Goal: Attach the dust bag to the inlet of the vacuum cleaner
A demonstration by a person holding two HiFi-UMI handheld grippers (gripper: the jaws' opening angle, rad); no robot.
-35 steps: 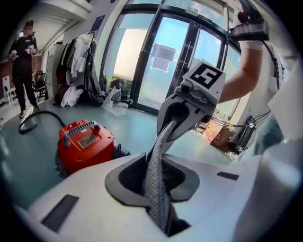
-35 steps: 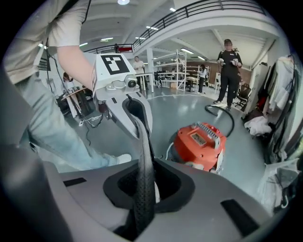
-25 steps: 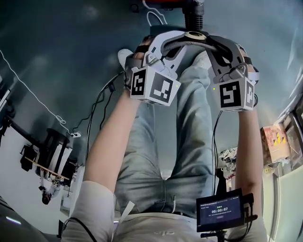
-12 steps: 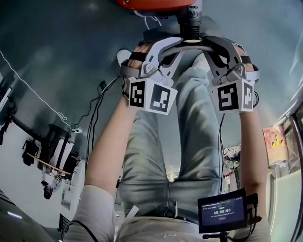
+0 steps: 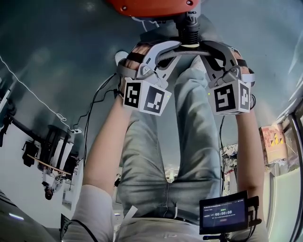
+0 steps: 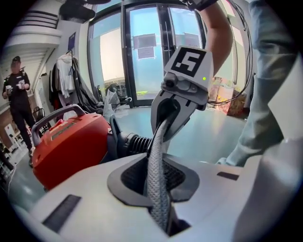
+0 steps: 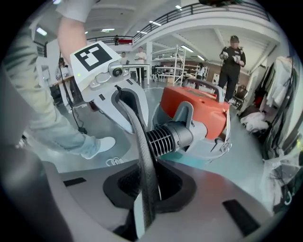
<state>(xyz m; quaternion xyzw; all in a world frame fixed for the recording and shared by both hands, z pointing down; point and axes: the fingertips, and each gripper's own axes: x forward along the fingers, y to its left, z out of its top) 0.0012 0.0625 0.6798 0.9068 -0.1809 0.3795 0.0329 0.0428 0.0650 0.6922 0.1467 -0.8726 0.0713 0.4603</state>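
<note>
Both grippers hold the bag [image 6: 158,189] by its grey mesh rim. The left gripper [image 5: 168,49] has its jaws narrow and pinched on one side of the rim, and the right gripper [image 5: 211,49] has its jaws just as narrow on the other side, so the band runs taut between them. In the head view the red vacuum [image 5: 154,5] sits on the floor at 12 o'clock, with its black ribbed inlet [image 5: 188,26] pointing toward the person and just beyond the bag's mouth. In the right gripper view the inlet lies just past the band, toward 1 o'clock, close to it, but contact cannot be made out. The step in hand looks like bringing the mouth up to the inlet, and the bag is not yet on. The next move likely calls for centring the opening on the ribbed end and pushing both grippers forward together with the rim stretched.
</note>
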